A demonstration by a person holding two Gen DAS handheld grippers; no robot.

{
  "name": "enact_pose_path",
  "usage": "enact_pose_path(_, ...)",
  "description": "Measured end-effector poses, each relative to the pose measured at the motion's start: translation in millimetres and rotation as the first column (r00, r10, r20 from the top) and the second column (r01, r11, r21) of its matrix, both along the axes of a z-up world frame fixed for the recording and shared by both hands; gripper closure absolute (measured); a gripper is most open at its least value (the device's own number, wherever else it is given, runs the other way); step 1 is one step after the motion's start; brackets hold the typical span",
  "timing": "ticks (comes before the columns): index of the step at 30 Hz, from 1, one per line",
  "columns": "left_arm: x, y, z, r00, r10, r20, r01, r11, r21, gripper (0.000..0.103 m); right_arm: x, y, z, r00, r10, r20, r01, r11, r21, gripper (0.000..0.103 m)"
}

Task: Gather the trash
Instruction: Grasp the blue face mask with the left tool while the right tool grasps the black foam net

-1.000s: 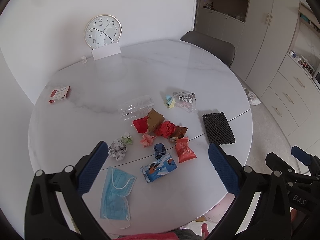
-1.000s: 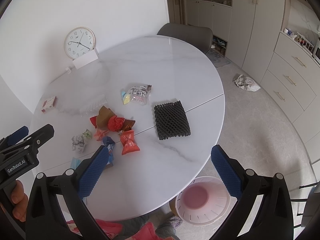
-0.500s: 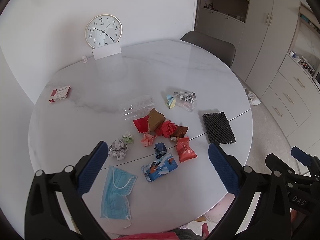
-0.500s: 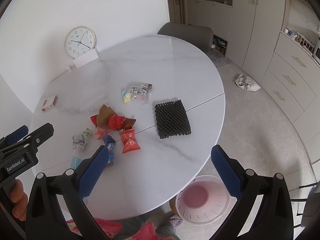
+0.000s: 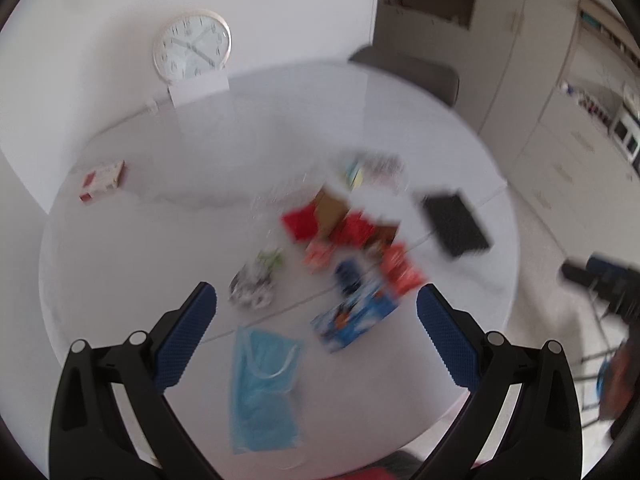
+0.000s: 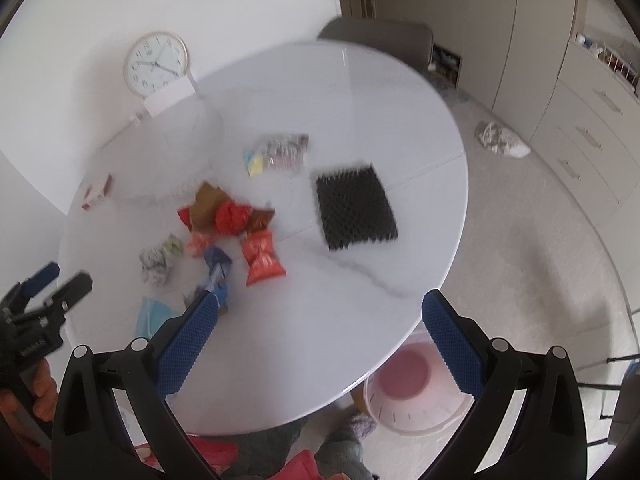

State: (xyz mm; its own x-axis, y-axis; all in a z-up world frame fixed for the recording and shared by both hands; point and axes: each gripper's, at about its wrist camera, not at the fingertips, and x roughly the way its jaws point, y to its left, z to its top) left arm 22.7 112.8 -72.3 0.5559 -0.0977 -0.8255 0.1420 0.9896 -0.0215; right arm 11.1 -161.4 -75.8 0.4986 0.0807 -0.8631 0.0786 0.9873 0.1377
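Trash lies scattered across the middle of a round white marble-patterned table [image 6: 360,100], and both views are smeared by motion blur. In the left wrist view, the left gripper [image 5: 316,308] holds its blue-padded jaws spread wide with nothing between them, above the near part of the table; a pale blue face mask [image 5: 262,388] lies flat low in the frame, with a blue printed snack packet [image 5: 354,318] just right of it. Above these sits a cluster of red and brown crumpled wrappers [image 5: 340,224], and a crumpled grey-and-white paper ball [image 5: 252,288] lies to their lower left. A black mesh foam pad [image 5: 456,220] rests apart at centre right, and a small red-and-white box [image 5: 102,180] lies alone at the left. A round white wall clock [image 5: 192,46] stands at the table's far edge, upper left. In the right wrist view, the right gripper [image 6: 320,316] is likewise wide open and empty over the table's near edge. An orange-red snack pouch [image 6: 262,258] lies centre left, close to the wrapper cluster, and a clear packet with yellow and printed contents [image 6: 280,154] lies above it. A pink round plastic bin [image 6: 412,392] stands on the floor at the lower right, partly under the table's rim, and a crumpled white wad [image 6: 500,140] lies on the floor at the right.
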Motion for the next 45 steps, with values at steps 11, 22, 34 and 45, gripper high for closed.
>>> enact_pose_path(11, 11, 78, -129, 0.98, -0.035, -0.195, 0.033, 0.999, -0.013, 0.019, 13, 4, -65, 0.985, -0.031, -0.171, 0.026, 0.999, -0.027, 0.002)
enact_pose_path(22, 18, 67, -168, 0.959, -0.111, -0.261, 0.098, 0.993, -0.062, 0.055, 28, 8, -78, 0.979, -0.068, -0.192, 0.061, 0.997, -0.047, 0.002)
enact_pose_path(34, 24, 70, -162, 0.96, -0.115, -0.256, 0.085, 0.988, -0.127, 0.1, 72, -2, -98, 0.984, -0.098, -0.148, 0.078, 0.988, -0.136, 0.009)
enact_pose_path(45, 25, 68, -90, 0.975, -0.171, -0.141, 0.151, 0.978, -0.144, 0.1, 157, -9, -151, 0.984, -0.067, -0.166, 0.047, 0.991, -0.124, 0.031)
